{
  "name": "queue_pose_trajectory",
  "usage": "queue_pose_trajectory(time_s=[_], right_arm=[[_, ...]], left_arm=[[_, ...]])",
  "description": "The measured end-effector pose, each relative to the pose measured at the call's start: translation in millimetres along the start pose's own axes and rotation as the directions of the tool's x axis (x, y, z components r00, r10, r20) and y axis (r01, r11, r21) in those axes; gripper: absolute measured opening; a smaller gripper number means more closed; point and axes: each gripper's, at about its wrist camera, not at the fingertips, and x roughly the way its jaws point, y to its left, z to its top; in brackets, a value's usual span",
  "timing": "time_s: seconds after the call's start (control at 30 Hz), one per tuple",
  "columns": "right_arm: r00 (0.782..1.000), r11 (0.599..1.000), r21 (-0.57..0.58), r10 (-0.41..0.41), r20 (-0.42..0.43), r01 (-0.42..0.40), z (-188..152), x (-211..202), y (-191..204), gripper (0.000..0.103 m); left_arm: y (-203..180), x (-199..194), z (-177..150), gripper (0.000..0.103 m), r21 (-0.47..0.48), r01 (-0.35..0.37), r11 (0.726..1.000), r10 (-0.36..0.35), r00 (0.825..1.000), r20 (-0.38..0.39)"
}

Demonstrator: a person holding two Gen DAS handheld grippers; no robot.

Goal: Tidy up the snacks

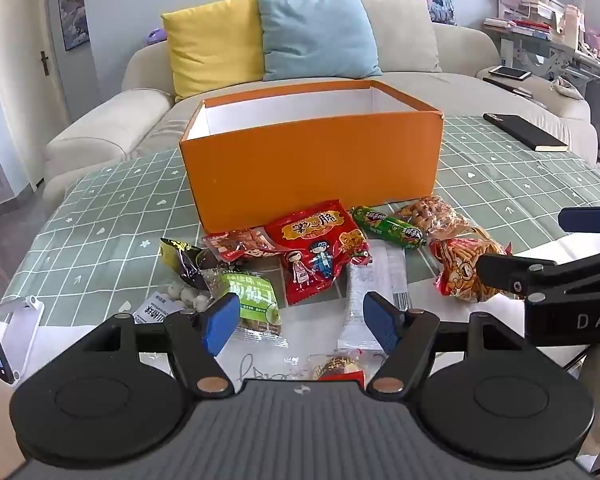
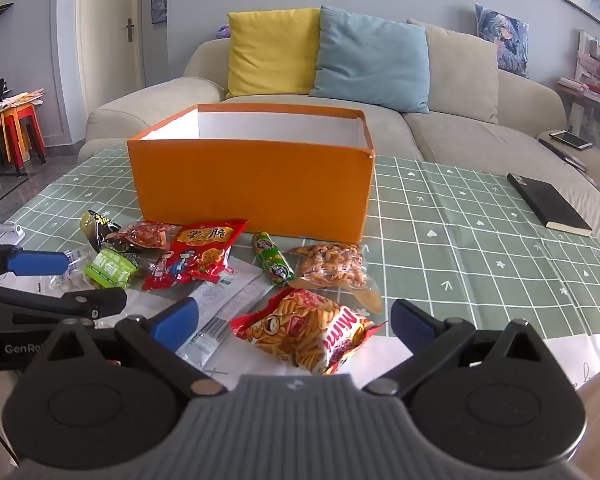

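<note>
An orange box (image 1: 312, 168) is standing open on the green checked cloth (image 1: 500, 184), its white inside showing; whether anything is lying at its bottom cannot be told from these low views. All the snacks are lying outside the box, scattered along its near wall. A red bag (image 1: 316, 256) is sitting just in front of that wall, with a green sausage (image 1: 388, 227) to its right and a clear bag of nuts (image 2: 332, 266) beyond that, near the box's right corner. A chip bag (image 2: 312, 330) is lying nearer the cameras than the nuts. A white wrapper (image 1: 374, 288) is stretching out from under the red bag, away from the box. A green pack (image 1: 252, 300) and a dark pack (image 1: 184, 258) are lying in front of the box's left corner.

The left gripper (image 1: 304, 322) is hovering over the green pack and the wrapper, jaws spread wide and gripping nothing. The right gripper (image 2: 296, 324) is hanging over the chip bag, jaws released, the bag lying between them but apart from the pads. A black book (image 2: 548, 204) is lying well right of the box.
</note>
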Motion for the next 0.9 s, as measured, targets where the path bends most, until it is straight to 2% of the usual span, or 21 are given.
queue_pose_trajectory(time_s=[0.27, 0.3, 0.9], right_arm=[[1.000, 1.000, -0.001, -0.001, -0.005, 0.001, 0, 0, 0, 0.099], [1.000, 1.000, -0.001, 0.000, -0.005, 0.000, 0, 1, 0, 0.099], [1.000, 1.000, 0.003, 0.004, -0.022, -0.004, -2, 5, 1, 0.099]], left_arm=[[5, 4, 4, 0.083, -0.007, 0.002, 1.000, -0.003, 1.000, -0.022], [2, -5, 4, 0.083, -0.002, -0.005, 1.000, 0.005, 1.000, 0.002], [-1, -1, -2, 0.083, 0.000, -0.003, 1.000, 0.003, 1.000, -0.004]])
